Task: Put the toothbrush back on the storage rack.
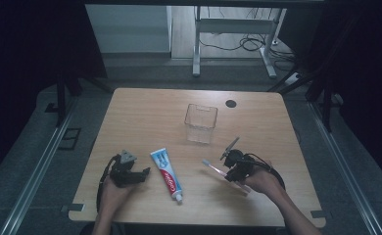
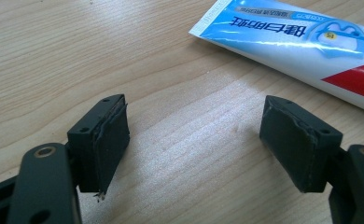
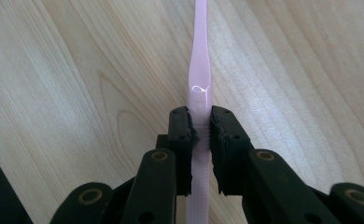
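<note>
A pink toothbrush (image 3: 199,79) runs up the middle of the right gripper view, and my right gripper (image 3: 200,126) is shut on its handle. From above, the toothbrush (image 1: 214,168) points left, head toward the table's middle, with the right gripper (image 1: 230,172) at the front right. A blue, white and red toothpaste tube (image 1: 167,175) lies flat at the front centre. My left gripper (image 1: 142,174) rests just left of it, jaws apart. In the left gripper view the open gripper (image 2: 196,140) has bare wood between its pads, and the tube (image 2: 301,42) lies beyond, upper right.
A clear plastic cup (image 1: 201,123) stands upright behind the toothbrush, near the table's middle. A dark round hole (image 1: 231,103) sits near the wooden table's (image 1: 145,117) far edge. Beyond the table are a desk frame and cables on the floor.
</note>
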A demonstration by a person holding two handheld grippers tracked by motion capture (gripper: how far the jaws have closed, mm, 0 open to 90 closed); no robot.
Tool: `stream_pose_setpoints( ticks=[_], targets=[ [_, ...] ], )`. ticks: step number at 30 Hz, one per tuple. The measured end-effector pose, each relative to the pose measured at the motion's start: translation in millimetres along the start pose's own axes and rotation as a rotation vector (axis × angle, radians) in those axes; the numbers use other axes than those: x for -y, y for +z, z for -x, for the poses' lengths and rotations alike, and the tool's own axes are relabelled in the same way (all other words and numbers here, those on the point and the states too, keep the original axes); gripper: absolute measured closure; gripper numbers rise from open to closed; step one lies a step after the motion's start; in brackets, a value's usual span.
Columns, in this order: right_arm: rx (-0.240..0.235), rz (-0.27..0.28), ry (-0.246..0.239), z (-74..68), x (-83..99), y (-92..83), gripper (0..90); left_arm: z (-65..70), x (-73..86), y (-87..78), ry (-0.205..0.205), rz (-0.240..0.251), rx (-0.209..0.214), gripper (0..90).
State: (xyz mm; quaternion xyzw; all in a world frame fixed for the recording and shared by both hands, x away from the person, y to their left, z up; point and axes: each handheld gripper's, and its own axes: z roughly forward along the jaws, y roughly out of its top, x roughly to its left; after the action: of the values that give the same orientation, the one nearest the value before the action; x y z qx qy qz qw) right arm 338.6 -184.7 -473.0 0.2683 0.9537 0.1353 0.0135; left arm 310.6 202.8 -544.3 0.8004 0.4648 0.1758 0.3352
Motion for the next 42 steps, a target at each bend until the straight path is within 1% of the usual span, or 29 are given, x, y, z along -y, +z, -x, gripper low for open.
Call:
stream_pose_setpoints(
  ticks=[1, 2, 7, 8, 10, 13, 16, 29, 36, 40, 42],
  targets=[
    [0.001, 0.007, -0.006, 1.3, -0.2, -1.3, 78.0, 0.0, 0.0, 0.0, 0.0, 0.0, 0.0, 23.8],
    [0.004, 0.008, 0.004, 1.3, -0.9, -3.0, 78.0, 0.0, 0.0, 0.0, 0.0, 0.0, 0.0, 23.8],
    [0.005, 0.04, 0.006, 4.6, -3.4, -9.6, 78.1, -0.4, -0.1, 0.0, 0.006, 0.0, 0.0, 23.8],
    [0.003, 0.045, 0.012, 4.9, -4.1, -11.0, 78.0, 0.0, 0.0, -0.1, 0.0, -0.001, -0.001, 23.8],
    [-0.001, 0.058, 0.012, 6.5, -5.5, -14.2, 78.0, -0.8, -0.2, -0.4, 0.011, -0.006, 0.0, 23.8],
    [0.005, 0.077, 0.019, 8.7, -8.1, -20.3, 78.1, -0.7, -0.2, -0.5, 0.01, -0.006, 0.0, 23.8],
    [0.018, 0.099, 0.03, 11.4, -10.7, -27.0, 78.1, -0.7, -0.2, -0.5, 0.01, -0.007, 0.0, 23.8],
    [0.025, 0.191, 0.087, 23.3, -25.4, -53.4, 78.1, -0.4, -0.2, -0.2, 0.006, -0.003, -0.001, 23.8],
    [0.036, 0.232, 0.111, 30.5, -35.4, -61.8, 78.1, -0.4, -0.2, -0.2, 0.005, -0.003, 0.0, 23.7],
    [0.033, 0.251, 0.12, 36.0, -41.1, -65.4, 78.1, -0.5, -0.2, -0.2, 0.006, -0.003, 0.0, 23.7],
    [0.044, 0.259, 0.125, 38.6, -44.1, -67.0, 78.1, -0.4, -0.2, -0.2, 0.006, -0.003, 0.0, 23.7]
  ],
)
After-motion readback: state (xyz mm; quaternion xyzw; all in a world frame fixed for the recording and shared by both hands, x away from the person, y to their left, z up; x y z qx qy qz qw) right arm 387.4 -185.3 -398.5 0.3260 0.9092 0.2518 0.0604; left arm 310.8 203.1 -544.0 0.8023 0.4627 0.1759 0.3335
